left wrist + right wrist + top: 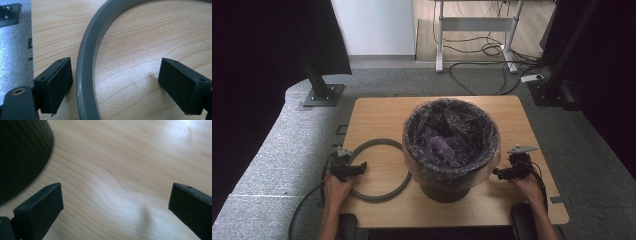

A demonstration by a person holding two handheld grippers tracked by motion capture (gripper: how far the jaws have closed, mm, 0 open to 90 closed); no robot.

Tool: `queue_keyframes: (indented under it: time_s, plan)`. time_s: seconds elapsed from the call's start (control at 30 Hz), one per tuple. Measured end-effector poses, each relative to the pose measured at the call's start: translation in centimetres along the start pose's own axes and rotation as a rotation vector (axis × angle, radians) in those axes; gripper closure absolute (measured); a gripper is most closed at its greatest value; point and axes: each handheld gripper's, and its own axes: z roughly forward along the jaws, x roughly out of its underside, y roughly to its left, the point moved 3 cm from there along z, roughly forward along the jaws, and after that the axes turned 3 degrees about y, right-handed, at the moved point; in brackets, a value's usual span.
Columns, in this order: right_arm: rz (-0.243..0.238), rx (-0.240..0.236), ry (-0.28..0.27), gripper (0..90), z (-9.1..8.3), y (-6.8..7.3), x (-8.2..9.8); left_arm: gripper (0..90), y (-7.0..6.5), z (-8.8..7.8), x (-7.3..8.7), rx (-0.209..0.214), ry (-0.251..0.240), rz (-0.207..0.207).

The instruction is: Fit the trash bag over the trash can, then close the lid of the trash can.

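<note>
**Ring lies flat beside lined bin; both grippers spread**

The grey ring (379, 170) lies flat on the wooden table (377, 112), on the left half, its right arc passing just beside the base of the black bin (444, 190). The bin stands upright near the middle of the table. A translucent liner bag (451, 137) is draped over its rim and hangs down the outside; its inner folds look purple-dark.

The left gripper (357, 169) rests low over the ring's left arc. In the left gripper view its jaws stand spread, with the ring's band (86, 62) running between them, close to one pad (58, 82); contact cannot be confirmed. Nothing is pinched.

The right gripper (498, 173) sits low at the bin's right side, pointing toward it. In the right gripper view its jaws stand wide apart over bare wood, the bin's dark wall (22, 152) at the left edge. Nothing lies between them.
</note>
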Motion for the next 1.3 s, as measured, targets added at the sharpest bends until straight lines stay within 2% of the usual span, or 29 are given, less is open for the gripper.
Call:
queue_keyframes:
  time_s: [0.03,0.3,0.43,0.67,1.13,1.3]
  plan:
    - [0.006,0.008,0.014,0.0,0.4,-0.3,0.8,12.2,0.0,0.0,0.0,-0.001,0.0,0.0]
    - [0.01,0.046,0.037,0.0,1.2,-1.1,2.5,12.3,0.0,0.0,0.0,0.0,0.0,-0.001]
    - [0.014,0.034,-0.015,0.0,1.2,-1.3,3.1,12.2,0.0,0.0,0.0,0.0,0.0,-0.001]
    - [0.018,0.038,-0.013,0.0,1.1,-1.2,3.2,12.1,0.1,-0.2,0.2,0.018,0.003,0.02]
    - [0.022,0.04,-0.014,0.0,1.1,-1.2,3.2,13.9,0.1,-0.5,-0.5,0.024,0.105,0.028]
    - [0.024,0.043,-0.015,0.0,1.1,-1.1,3.2,14.7,0.1,-0.6,-0.9,0.024,0.157,0.027]
